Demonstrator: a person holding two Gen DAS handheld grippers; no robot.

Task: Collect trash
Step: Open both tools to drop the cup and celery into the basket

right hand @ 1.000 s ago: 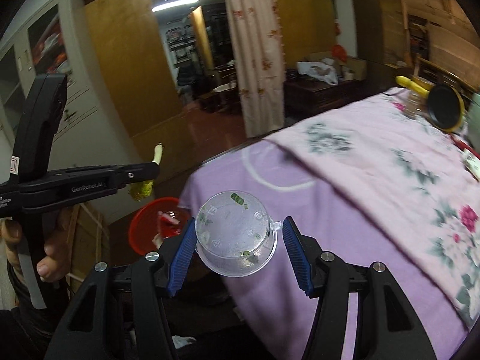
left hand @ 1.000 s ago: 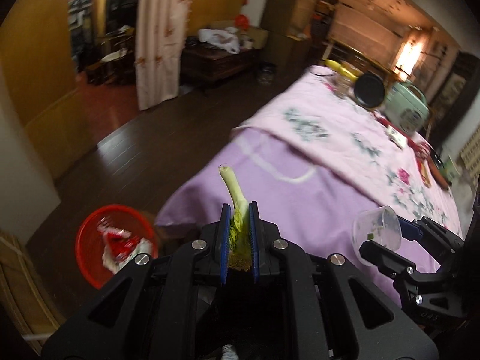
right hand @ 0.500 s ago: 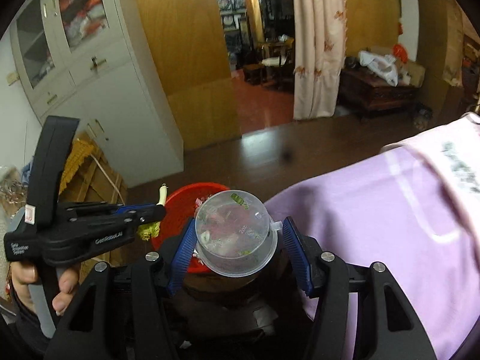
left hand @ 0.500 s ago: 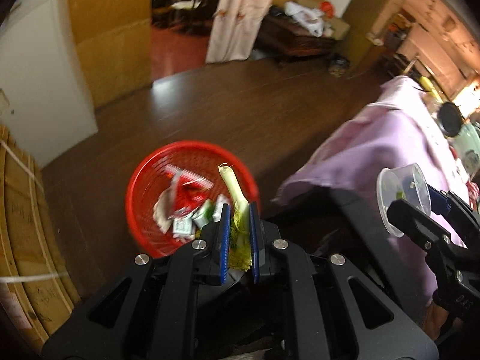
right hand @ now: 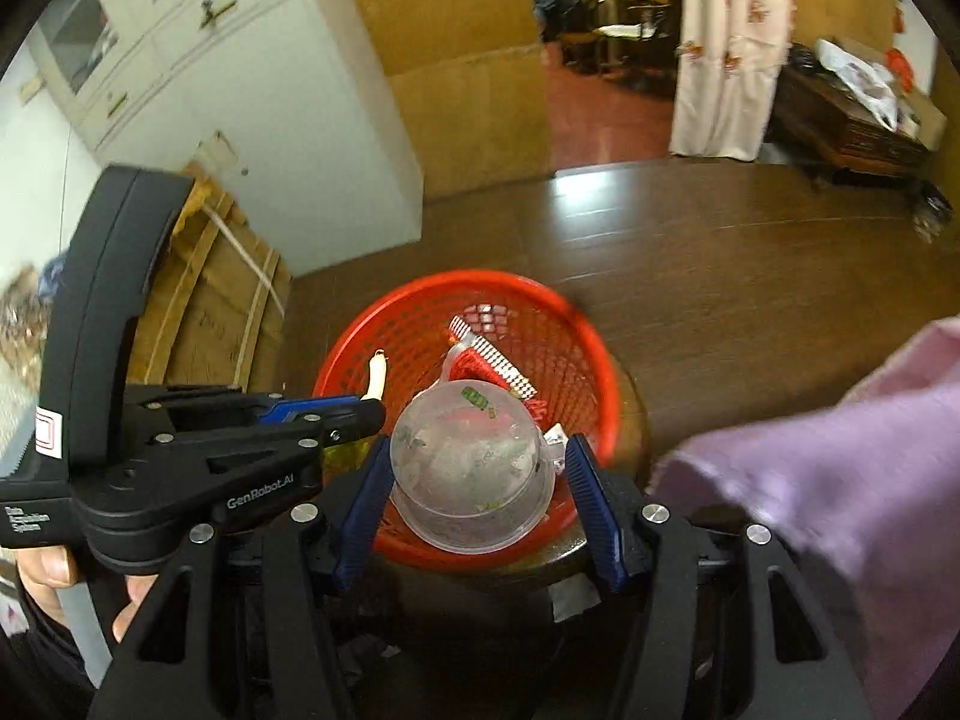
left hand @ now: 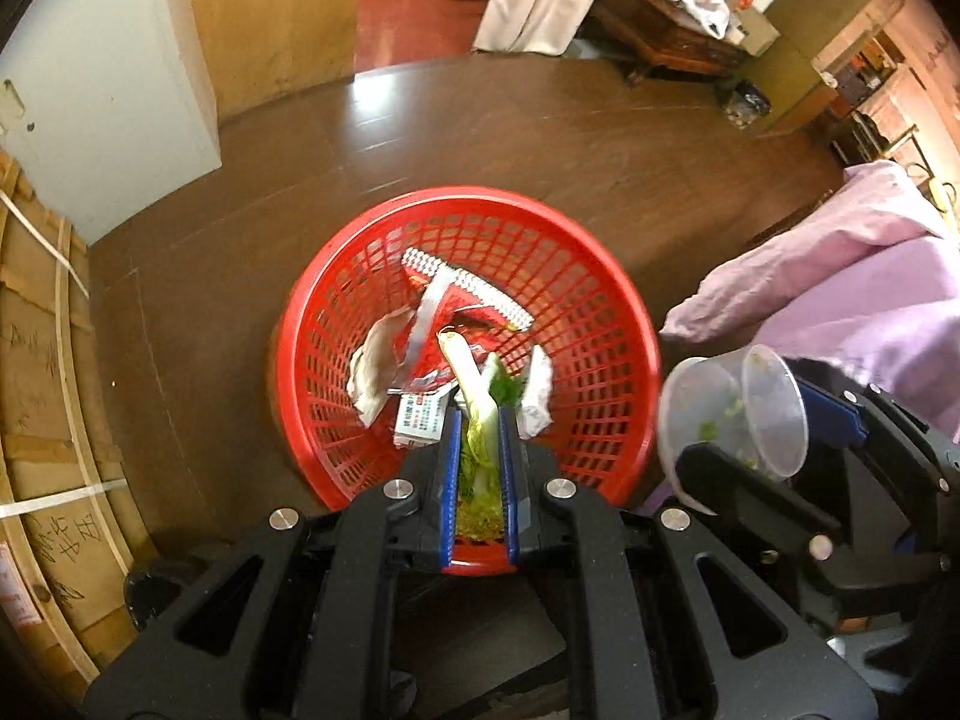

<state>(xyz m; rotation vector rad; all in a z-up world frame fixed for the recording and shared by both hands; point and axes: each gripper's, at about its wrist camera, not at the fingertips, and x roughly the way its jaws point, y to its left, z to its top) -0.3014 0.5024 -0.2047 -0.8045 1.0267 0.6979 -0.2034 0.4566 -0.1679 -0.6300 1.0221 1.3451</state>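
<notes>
Red basket (left hand: 600, 324) beneath both tools; left gripper (left hand: 477, 414) clamps vegetable stalk (left hand: 465, 369), right gripper (right hand: 474, 468) grips plastic cup (right hand: 471, 468); next, release both.

A dark wood plank floor (left hand: 540, 120) reflects overhead light, giving way to red flooring (right hand: 606, 114) beyond a doorway. A white cabinet (right hand: 252, 96) stands against the wall beside strapped cardboard (left hand: 42, 390). A pale floral curtain (right hand: 732, 48) hangs near a dark wooden sideboard (right hand: 852, 132), and a lilac cloth (left hand: 840, 276) drapes at the right.
</notes>
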